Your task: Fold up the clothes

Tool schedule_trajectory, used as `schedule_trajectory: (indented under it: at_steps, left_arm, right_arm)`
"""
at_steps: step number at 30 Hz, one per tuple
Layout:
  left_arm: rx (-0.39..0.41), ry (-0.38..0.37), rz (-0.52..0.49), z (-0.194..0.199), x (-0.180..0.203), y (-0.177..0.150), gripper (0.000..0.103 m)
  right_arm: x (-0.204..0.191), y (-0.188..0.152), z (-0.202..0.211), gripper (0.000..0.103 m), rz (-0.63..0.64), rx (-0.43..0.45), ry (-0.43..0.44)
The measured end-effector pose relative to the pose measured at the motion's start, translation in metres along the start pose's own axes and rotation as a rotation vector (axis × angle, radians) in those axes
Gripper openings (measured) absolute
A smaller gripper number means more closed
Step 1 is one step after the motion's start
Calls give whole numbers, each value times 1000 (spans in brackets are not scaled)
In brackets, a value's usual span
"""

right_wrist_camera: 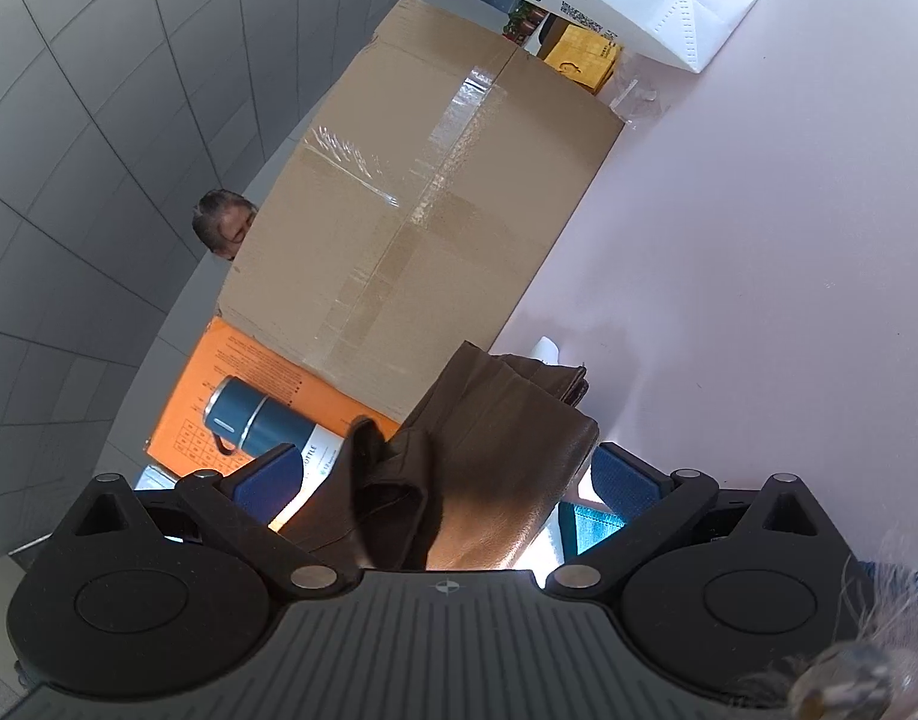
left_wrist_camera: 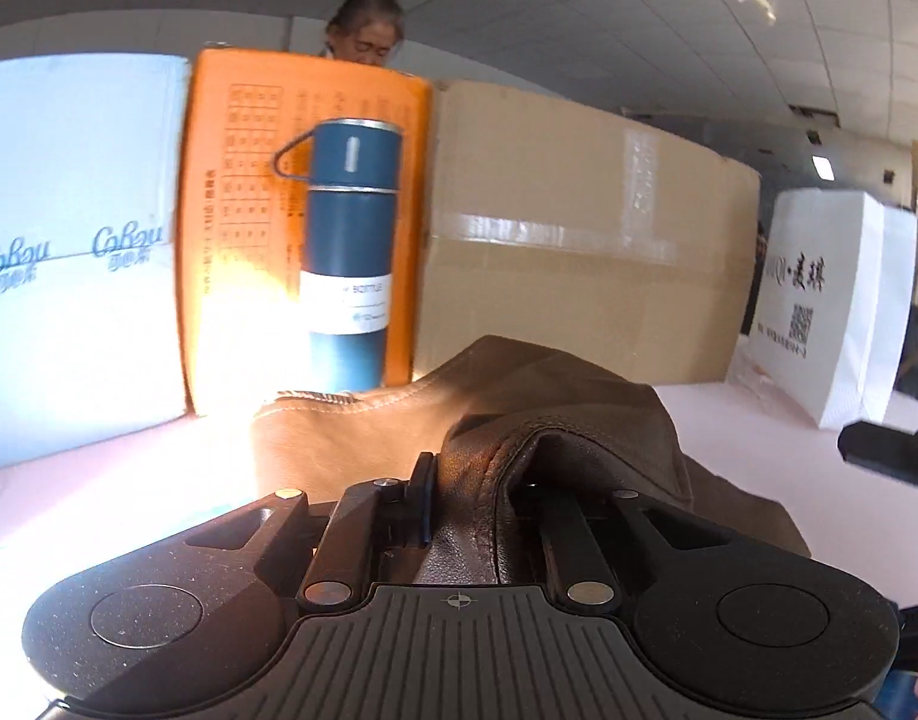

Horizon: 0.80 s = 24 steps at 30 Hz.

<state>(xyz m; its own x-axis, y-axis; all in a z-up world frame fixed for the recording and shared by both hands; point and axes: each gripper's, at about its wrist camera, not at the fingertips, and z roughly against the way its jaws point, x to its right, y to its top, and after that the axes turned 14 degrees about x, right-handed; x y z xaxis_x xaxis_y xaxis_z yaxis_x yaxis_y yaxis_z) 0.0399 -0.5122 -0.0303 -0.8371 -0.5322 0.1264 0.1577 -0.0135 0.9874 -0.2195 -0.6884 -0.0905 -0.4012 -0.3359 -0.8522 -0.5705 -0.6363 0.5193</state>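
We see a pale pink table (right_wrist_camera: 759,240) carrying everything, and along its far edge stands a large taped cardboard box (left_wrist_camera: 579,228), the biggest thing here. To its left stands an orange box (left_wrist_camera: 243,228), then a pale blue printed box (left_wrist_camera: 69,240) at the far left, and a white paper bag (left_wrist_camera: 831,300) stands to the right of the cardboard box. On the near part of the table lies the brown leather garment (left_wrist_camera: 399,420), bunched in thick folds in front of the boxes. A dark blue flask (left_wrist_camera: 348,240) stands upright against the orange box, just behind the garment. Our left gripper (left_wrist_camera: 477,498) has its jaws clenched on a raised fold of the garment. Our right gripper (right_wrist_camera: 447,480) has its jaws spread wide, with the garment lying between them but not pinched.
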Motion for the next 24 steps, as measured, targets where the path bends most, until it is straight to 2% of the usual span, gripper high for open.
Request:
schedule_trajectory:
  at_steps: [2, 7, 10, 12, 14, 15, 17, 19, 21, 22, 24]
  left_arm:
    - [10, 31, 75, 9, -21, 3, 11]
    - [-19, 75, 127, 18, -55, -3, 11]
    - [-42, 106, 174, 21, -74, -6, 11]
    - [-45, 118, 184, 22, -82, -7, 11]
    - [-47, 125, 207, 24, -89, -7, 11]
    - [-49, 127, 219, 25, -92, -8, 11]
    - [-47, 126, 250, 25, -97, -9, 10]
    - [-29, 128, 264, 27, -100, -8, 5]
    - [26, 135, 254, 35, -101, -2, 2]
    - [54, 139, 249, 39, -101, 2, 2]
    - [110, 152, 249, 49, -104, 12, 2]
  right_arm:
    - [-5, -2, -9, 103, 45, -25, -34]
    - [-19, -8, -47, 103, 156, -104, -120]
    - [-25, -12, -66, 103, 202, -114, -162]
    - [-30, -16, -75, 92, 238, -109, -177]
    - [-34, -22, -75, 55, 284, -72, -216]
    - [-37, -26, -74, 48, 334, -51, -234]
    - [-53, -39, -67, 27, 524, 27, -232]
    - [-68, -45, -52, 19, 612, 121, -175]
    - [-83, -53, -37, 10, 719, 229, -117]
    - [-92, -56, -30, 9, 755, 241, -68]
    - [-104, -56, -20, 8, 727, 224, 19]
